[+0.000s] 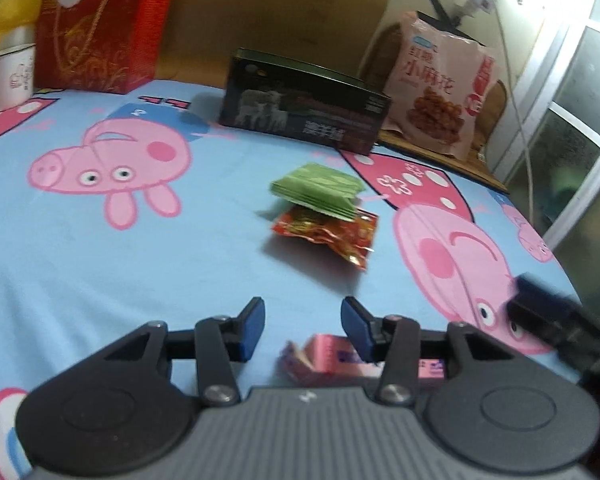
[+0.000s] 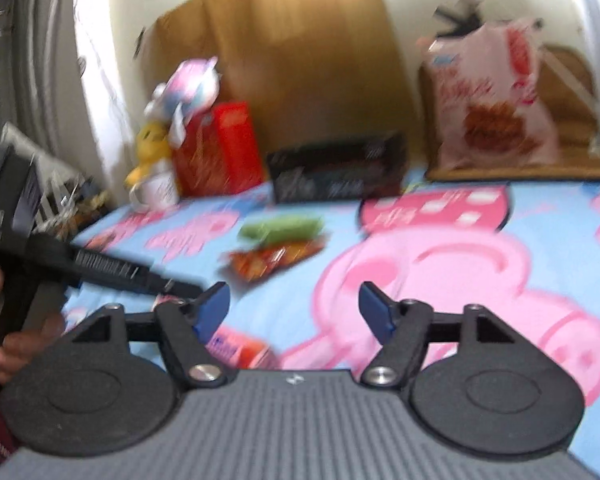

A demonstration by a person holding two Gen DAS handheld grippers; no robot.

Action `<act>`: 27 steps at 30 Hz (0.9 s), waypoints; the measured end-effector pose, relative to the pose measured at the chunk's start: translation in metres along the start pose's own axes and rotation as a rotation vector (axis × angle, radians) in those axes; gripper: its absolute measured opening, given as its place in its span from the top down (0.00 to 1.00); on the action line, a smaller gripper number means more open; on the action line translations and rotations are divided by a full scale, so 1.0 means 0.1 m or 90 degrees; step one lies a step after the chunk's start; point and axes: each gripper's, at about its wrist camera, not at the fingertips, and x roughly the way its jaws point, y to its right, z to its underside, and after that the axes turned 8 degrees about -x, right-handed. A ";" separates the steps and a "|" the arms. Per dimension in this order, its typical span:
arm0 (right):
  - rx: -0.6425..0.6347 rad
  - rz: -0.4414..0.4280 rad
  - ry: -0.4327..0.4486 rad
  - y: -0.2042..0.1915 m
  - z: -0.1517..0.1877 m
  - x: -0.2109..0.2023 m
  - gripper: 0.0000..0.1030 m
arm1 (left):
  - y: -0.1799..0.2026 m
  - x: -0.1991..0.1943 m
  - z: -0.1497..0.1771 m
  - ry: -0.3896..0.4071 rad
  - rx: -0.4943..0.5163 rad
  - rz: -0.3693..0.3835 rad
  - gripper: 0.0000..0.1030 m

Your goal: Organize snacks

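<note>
A green snack packet [image 1: 318, 192] lies on top of a red foil packet [image 1: 328, 236] in the middle of the blue cartoon-pig cloth [image 1: 100, 260]. My left gripper [image 1: 303, 312] stands open just short of them, nothing between its pads. A small pink packet [image 1: 328, 364] lies flat on the cloth under the roots of its fingers, untouched by the pads. My right gripper [image 2: 293, 296] is wide open and empty; the same pink packet [image 2: 240, 350] lies below its left finger. The green packet [image 2: 280, 228] and red packet [image 2: 272, 260] are ahead, blurred.
A black box [image 1: 304, 112] and a large pink snack bag [image 1: 440, 92] stand at the back, with a red box [image 1: 100, 28], white mug [image 1: 10, 76] and yellow plush [image 1: 14, 0] at back left. A hand [image 2: 4, 356] holds the left tool's black body [image 2: 100, 266].
</note>
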 end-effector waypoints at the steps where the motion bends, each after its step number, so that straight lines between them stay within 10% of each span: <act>1: 0.002 0.017 0.017 0.03 -0.04 -0.04 0.20 | -0.02 -0.01 -0.01 0.003 -0.002 -0.004 0.56; 3: -0.001 0.055 0.052 0.10 -0.13 -0.14 0.03 | -0.06 -0.04 -0.03 0.008 -0.006 -0.009 0.56; 11: -0.106 0.148 0.113 0.19 -0.30 -0.53 0.00 | -0.21 -0.06 -0.06 0.031 0.007 -0.054 0.54; 15: -0.070 0.106 0.102 0.33 -0.25 -0.67 0.00 | -0.25 -0.06 -0.06 0.041 0.027 -0.074 0.54; 21: -0.096 0.150 -0.029 0.36 -0.16 -0.56 0.04 | -0.27 -0.10 -0.05 0.036 0.066 -0.080 0.54; 27: -0.443 0.194 -0.196 0.21 -0.40 -0.86 0.33 | -0.37 -0.33 -0.13 -0.004 0.140 -0.006 0.54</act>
